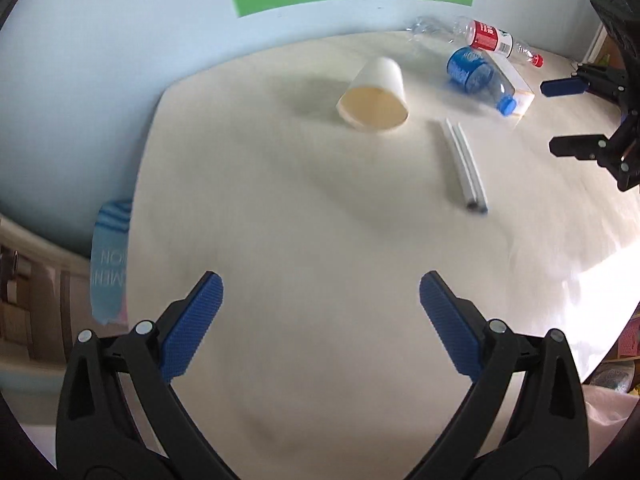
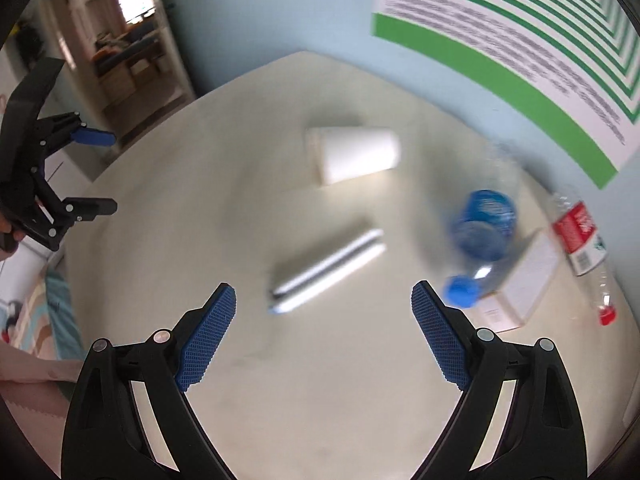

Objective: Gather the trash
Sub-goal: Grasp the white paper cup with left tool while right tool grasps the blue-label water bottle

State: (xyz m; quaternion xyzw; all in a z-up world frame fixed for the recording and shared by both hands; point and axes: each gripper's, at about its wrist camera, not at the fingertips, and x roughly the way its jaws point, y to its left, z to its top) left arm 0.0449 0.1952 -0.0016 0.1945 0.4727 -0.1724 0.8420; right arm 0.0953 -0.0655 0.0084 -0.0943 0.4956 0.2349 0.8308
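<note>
Both hands approach the litter. Left gripper (image 1: 320,292) and right gripper (image 2: 324,300) gape wide, empty; ahead lie paper cup (image 1: 374,98), straws (image 2: 328,270), bottles. Next: choose one, close.

A cream-coloured desk (image 1: 304,248) stands against a pale blue wall (image 1: 100,80), where a white poster with green bands and lines of print (image 2: 532,60) hangs. Beyond the desk's far corner an open doorway (image 2: 120,40) shows a sunlit room with a sofa.
</note>
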